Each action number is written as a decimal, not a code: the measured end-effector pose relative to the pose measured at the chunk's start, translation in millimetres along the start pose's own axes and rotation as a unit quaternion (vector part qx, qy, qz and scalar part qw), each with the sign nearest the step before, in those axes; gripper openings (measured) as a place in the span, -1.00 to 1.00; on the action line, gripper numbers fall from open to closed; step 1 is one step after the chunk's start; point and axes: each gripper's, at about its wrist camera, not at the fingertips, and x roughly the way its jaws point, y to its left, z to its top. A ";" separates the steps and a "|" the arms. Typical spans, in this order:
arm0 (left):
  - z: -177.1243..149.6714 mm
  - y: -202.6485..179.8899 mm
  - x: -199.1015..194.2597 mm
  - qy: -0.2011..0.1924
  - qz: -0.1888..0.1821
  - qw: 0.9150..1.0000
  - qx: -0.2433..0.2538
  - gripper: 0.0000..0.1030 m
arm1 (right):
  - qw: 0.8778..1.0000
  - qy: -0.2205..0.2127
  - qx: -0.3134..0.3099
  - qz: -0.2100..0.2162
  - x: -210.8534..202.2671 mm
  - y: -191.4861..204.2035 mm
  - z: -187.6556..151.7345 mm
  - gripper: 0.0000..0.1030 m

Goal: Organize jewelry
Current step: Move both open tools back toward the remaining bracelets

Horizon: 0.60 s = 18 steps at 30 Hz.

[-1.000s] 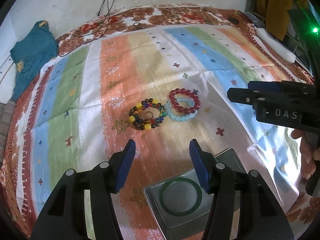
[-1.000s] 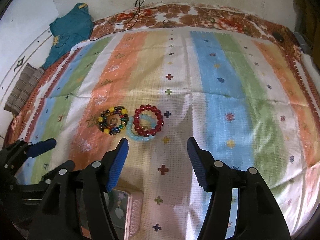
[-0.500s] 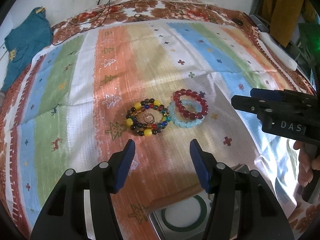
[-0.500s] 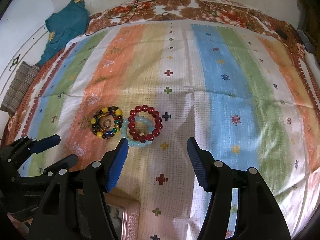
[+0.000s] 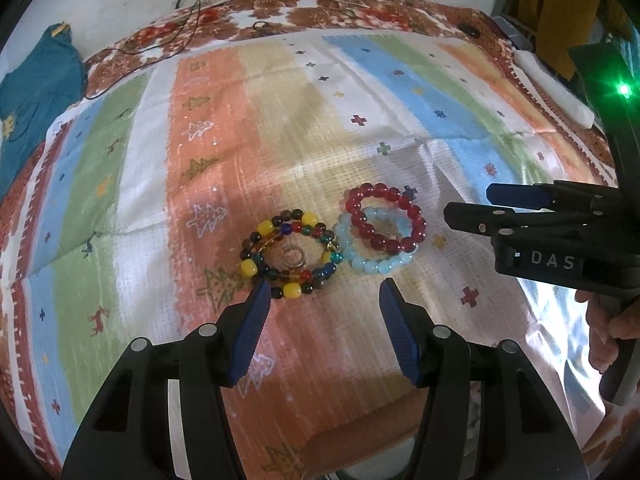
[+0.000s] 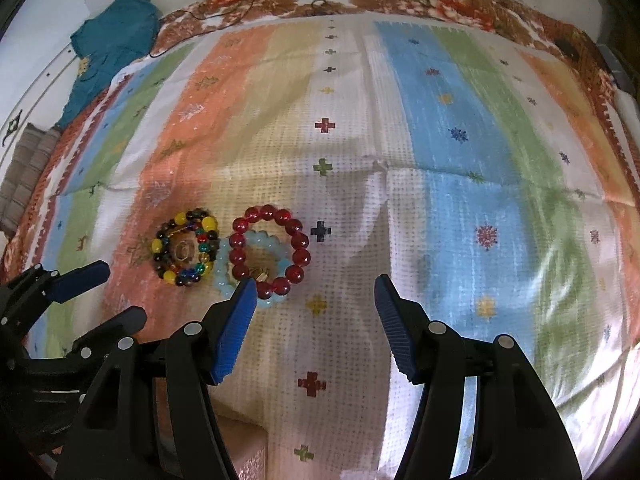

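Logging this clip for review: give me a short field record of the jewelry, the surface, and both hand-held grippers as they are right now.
surface: striped cloth spread over a floral cover
multicoloured bracelet: flat on the cloth, a small ring inside its loop
red bracelet: lies partly on top of the pale blue bracelet
spacing: pale blue bracelet touches or nearly touches the multicoloured one
left hand-held gripper: open, empty, near the multicoloured bracelet
right hand-held gripper: open, empty, near the red and blue pair
picked up: nothing yet
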 end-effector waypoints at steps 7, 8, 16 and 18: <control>4.3 4.1 15.1 0.016 0.000 1.000 0.000 0.10 | 1.000 0.014 0.008 0.001 17.6 -2.0 6.2 0.19; 4.8 5.5 17.6 0.019 0.001 1.000 0.001 0.10 | 1.000 0.015 0.010 0.003 20.0 -2.5 7.1 0.18; 11.8 8.2 27.5 0.028 -0.008 1.000 0.008 0.03 | 1.000 0.025 0.010 0.000 36.0 2.2 10.4 0.16; 14.1 7.4 30.6 0.031 -0.007 0.999 0.012 -0.06 | 1.000 0.029 0.010 -0.002 39.8 2.1 11.0 0.05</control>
